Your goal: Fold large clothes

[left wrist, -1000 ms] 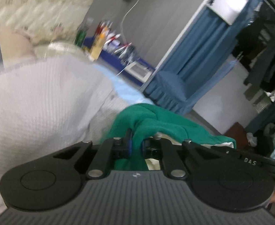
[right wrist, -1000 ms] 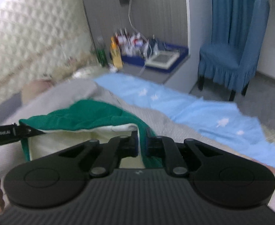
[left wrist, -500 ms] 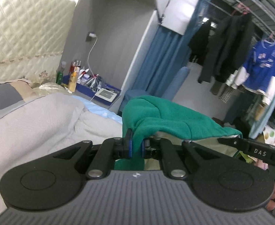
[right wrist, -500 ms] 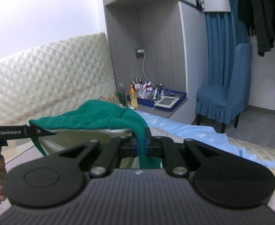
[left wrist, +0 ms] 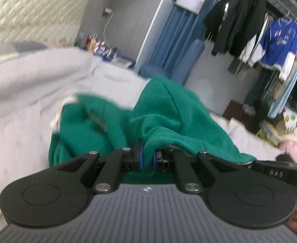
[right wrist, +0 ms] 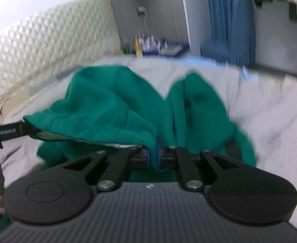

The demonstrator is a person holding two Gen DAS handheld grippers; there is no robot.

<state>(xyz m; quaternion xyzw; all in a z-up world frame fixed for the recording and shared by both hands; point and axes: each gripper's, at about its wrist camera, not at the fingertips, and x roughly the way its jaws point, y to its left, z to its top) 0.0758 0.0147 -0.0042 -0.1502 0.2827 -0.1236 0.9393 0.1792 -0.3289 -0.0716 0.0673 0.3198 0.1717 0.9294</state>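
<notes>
A large green fleece garment (left wrist: 168, 111) with a pale lining hangs between my two grippers, and its lower part lies bunched on the grey bed cover (left wrist: 22, 93). My left gripper (left wrist: 147, 159) is shut on one edge of it. My right gripper (right wrist: 152, 158) is shut on another edge of the same green garment (right wrist: 112, 105). The left gripper's finger (right wrist: 8, 132) shows at the left of the right wrist view, pinching the cloth. The right gripper's finger (left wrist: 278, 171) shows at the right of the left wrist view.
A quilted white headboard (right wrist: 47, 40) runs along the bed's far side. A bedside shelf with bottles (left wrist: 91, 42), a blue chair (right wrist: 227, 48) and blue curtain stand beyond. A rack of hanging clothes (left wrist: 270, 36) is at the right, with clutter on the floor.
Both grippers have come down from a raised hold. The green garment has dropped with them and now spreads and bunches on the grey bed cover.
</notes>
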